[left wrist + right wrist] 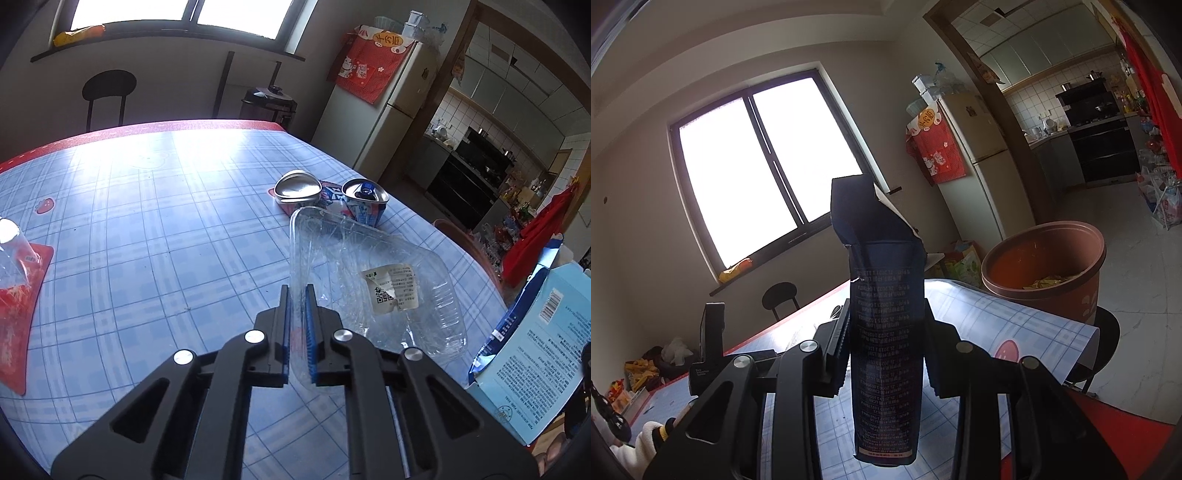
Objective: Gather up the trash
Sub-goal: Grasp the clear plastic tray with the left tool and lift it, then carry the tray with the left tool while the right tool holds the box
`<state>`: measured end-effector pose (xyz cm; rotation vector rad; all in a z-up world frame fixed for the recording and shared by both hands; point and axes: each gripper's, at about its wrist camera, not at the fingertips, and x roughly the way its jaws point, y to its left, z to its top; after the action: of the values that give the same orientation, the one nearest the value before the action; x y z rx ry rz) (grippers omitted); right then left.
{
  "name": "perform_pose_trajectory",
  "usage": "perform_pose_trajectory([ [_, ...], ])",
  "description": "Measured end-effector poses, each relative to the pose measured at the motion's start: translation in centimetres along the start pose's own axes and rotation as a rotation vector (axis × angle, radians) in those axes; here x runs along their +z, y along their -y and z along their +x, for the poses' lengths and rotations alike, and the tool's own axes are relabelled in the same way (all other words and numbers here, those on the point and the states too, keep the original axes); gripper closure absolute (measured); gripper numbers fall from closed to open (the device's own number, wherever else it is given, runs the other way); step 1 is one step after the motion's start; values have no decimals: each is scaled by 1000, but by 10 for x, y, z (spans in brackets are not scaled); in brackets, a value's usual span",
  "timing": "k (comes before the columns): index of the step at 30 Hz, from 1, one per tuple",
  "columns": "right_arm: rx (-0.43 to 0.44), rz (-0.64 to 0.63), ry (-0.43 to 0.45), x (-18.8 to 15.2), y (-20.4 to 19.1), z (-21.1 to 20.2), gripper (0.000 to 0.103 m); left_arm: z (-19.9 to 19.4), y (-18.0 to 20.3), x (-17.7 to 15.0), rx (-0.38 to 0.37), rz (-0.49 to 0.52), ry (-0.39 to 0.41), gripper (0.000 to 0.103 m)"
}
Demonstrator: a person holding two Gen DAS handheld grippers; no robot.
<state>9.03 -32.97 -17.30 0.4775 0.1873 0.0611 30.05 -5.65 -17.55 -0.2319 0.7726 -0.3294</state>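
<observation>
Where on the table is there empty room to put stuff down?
The big bare stretch of table lies between the red packet at the left edge and the squashed cans. It is crowded on the right: clear plastic tray, cans, blue box.

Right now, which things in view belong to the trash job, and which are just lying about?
Job: clear tray, crushed cans, carton, bin, wrapper, cup.
Lying about: fridge, stool, cooker, red cloth.
</observation>
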Motion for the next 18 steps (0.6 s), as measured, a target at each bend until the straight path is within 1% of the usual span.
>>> perform_pose_trajectory([
  [5, -9, -39, -5, -1, -9, 2, 69, -24, -1, 7, -57, 15, 77, 93],
  [6, -12, -50, -5, -1, -11, 2, 69, -32, 0, 11, -65, 24, 106, 93],
  [9, -24, -88, -5, -2, -18, 3, 70, -59, 7, 20, -51, 69, 211, 93],
  [10, -28, -101, -5, -3, -20, 3, 70, -67, 9, 22, -56, 76, 234, 93],
  [14, -41, -129, -15, -5, -28, 1, 70, -86, 14, 26, -85, 74, 272, 93],
  [16, -38, -110, -29, 0, -28, 2, 70, -94, 16, 26, -90, 71, 288, 93],
  [18, -20, -69, -28, 12, -24, 1, 70, -102, 16, 28, -93, 66, 305, 93],
])
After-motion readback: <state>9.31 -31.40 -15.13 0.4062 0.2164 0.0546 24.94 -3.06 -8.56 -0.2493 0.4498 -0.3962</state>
